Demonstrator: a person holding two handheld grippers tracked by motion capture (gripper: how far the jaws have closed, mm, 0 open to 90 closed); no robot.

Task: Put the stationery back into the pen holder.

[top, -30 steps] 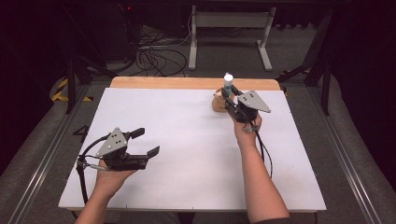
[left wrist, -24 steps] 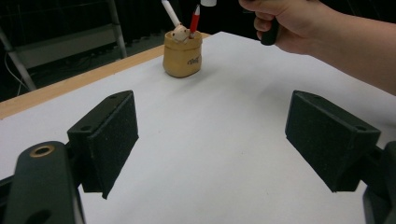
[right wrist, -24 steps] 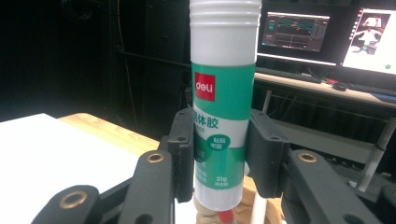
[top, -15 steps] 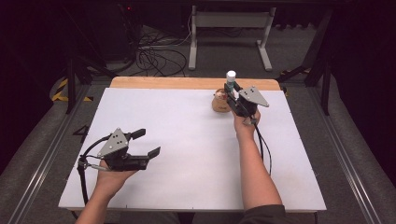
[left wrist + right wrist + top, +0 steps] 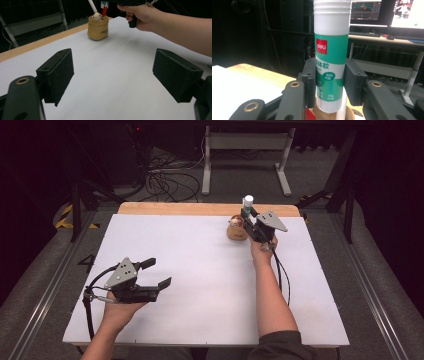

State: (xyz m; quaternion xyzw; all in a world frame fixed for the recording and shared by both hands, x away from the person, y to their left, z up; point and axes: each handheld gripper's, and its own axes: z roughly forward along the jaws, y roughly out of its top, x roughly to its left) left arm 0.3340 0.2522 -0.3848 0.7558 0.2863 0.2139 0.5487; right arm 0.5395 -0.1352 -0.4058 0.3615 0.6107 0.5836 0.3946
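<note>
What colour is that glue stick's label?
Green and white, with a red logo patch; the glue stick shows best in the right gripper view.

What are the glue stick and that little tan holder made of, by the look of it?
Glue stick: smooth plastic, it seems; white ribbed cap end, glossy green-and-white printed label. The right gripper is clamped on it, upright. Holder: sack-shaped, tan, with a slight sheen and moulded folds; probably glazed ceramic or resin, I can't tell which. It stands on the matte white table.

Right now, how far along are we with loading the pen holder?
A red pen and a white stick already stand in the pen holder. The right gripper holds the glue stick upright just above it; lowering and releasing remain. The left gripper is open, idle.
</note>
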